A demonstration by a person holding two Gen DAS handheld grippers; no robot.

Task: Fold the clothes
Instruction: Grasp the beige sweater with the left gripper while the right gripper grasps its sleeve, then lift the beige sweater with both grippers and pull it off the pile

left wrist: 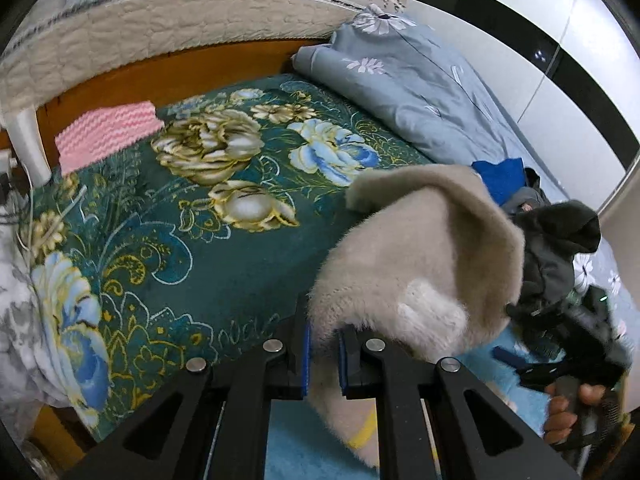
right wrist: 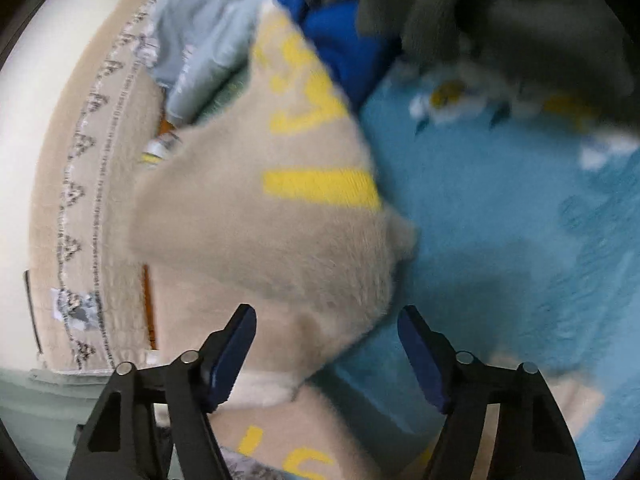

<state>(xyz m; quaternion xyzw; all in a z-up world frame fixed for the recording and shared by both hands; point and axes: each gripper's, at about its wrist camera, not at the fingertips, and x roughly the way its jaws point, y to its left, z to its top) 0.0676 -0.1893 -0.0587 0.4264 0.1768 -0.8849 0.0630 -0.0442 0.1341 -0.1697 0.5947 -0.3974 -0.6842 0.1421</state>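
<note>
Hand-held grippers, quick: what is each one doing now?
Left hand-held gripper: closed on the beige fuzzy garment.
Right hand-held gripper: open, holding nothing.

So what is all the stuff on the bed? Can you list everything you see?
Fuzzy garment: one, beige with yellow markings, lifted over the bed.
Floral blanket: one, dark green, covering the bed.
Knitted cloth: one, pink, at the bed's far edge.
Quilt: one, grey-blue with flowers, bunched at the far right.
Dark clothes: a pile, grey-black, right of the garment.
Blue garment: one, bright blue, by that pile.
Light blue blanket: one, under the garment.
Left gripper: black, shut on the garment.
Right gripper: black, open.
Hand: one, holding the right gripper.
</note>
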